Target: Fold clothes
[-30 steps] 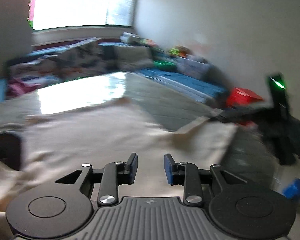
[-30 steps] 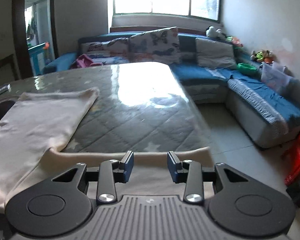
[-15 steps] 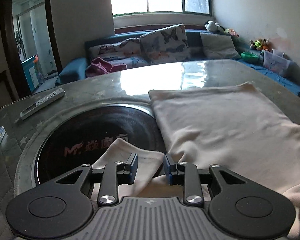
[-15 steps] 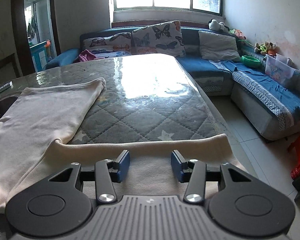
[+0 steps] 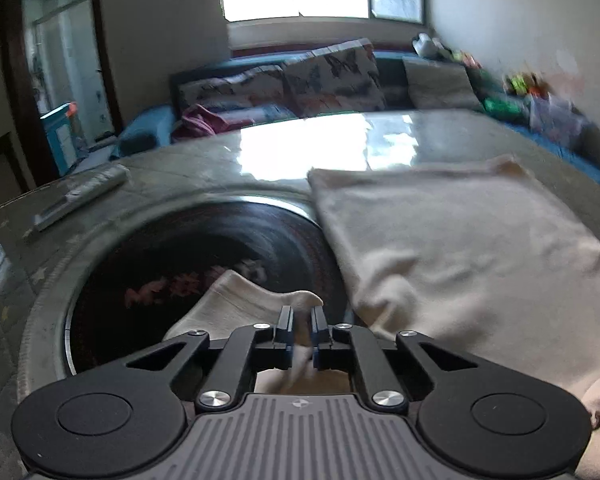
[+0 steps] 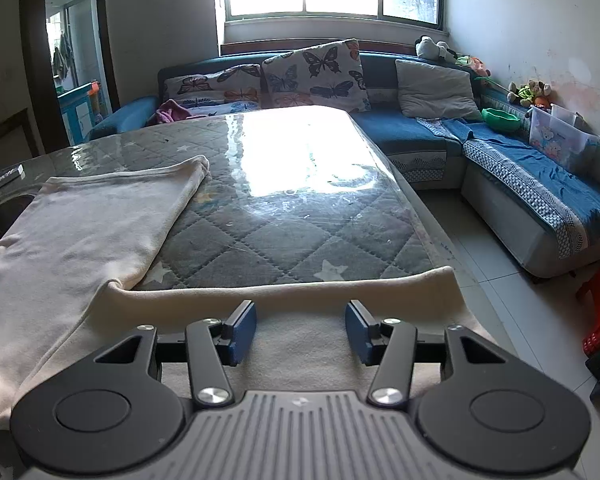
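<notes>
Table point(image 6: 308, 240): a large quilted grey top under a glossy clear cover took up most of both views, and it served as the flat bed for folding.
Garment point(image 6: 80, 240): a cream top lay spread on the near left part of the table; its body ran away toward the far side, and one sleeve point(image 6: 300, 292) stretched flat along the near edge to the right.
Look of the cloth: soft and matte, with a hemmed far edge, shallow wrinkles, and a rumpled bunch at the near left.
Black round plate point(image 5: 204, 264): a dark disc with faded lettering sat set into the table at the left; the other sleeve point(image 5: 240, 300) lay draped across it.
Left tongs point(image 5: 302, 334): pressed together on a fold of that sleeve, cloth showing between the pads, probably to carry it over the body.
Right tongs point(image 6: 300, 332): jaws were opening above the flat sleeve, touching no cloth, seemingly lined up for a grasp.
Remote point(image 5: 80, 196): lay on the far left, well apart from the garment.
</notes>
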{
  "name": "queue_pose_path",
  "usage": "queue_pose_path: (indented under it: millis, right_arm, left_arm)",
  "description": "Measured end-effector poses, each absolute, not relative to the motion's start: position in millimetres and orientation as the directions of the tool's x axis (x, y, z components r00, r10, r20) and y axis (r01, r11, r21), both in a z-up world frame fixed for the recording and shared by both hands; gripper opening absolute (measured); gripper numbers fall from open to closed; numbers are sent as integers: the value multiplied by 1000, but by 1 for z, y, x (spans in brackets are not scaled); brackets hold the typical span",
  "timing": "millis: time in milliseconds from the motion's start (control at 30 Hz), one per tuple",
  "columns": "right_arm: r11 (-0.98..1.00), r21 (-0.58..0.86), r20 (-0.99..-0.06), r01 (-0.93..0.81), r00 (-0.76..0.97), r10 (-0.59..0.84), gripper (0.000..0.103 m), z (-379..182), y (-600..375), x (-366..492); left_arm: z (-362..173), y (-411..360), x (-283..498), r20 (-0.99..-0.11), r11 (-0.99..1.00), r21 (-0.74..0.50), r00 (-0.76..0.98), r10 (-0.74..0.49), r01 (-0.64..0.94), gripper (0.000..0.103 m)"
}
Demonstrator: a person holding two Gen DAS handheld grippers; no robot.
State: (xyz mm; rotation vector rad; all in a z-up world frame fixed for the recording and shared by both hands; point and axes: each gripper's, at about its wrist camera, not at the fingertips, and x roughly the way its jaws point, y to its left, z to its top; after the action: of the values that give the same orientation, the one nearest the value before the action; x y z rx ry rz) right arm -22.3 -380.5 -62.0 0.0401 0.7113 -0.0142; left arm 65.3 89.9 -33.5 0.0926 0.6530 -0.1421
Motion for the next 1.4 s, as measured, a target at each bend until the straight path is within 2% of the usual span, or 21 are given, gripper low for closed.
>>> queue_pose_path:
  millis: [167,367,633,733,1200,1400]
  right_arm:
    - [999,29,-655,27,756,-2,52,-62,-380,-21]
    - [999,26,-655,28,756,-4,52,-62,-380,-20]
    - [1000,13,-660,28,751,-12,53,-62,-378,-19]
    - [1000,9,-663,28,749,-15,53,-62,-377,-18]
    - [1000,7,-667,24,745,-13,58,-62,-379,-15]
    - [1000,6,-669,24,743,-13,59,-62,-380,-15]
  left_arm:
    - [-7,129,50,-530,999,-30,847,-46,35,5]
    - [5,180,19,-487,990,-86,872,56,-112,5]
    - [-16,223,-5,-540,960,-83,822,182,-267,4]
    - [-20,227,-15,-551,949,-47,801,234,-310,4]
    - [-37,225,25,-590,951,67,757,282,-302,5]
    - [-33,228,31,-591,926,88,729,345,-367,12]
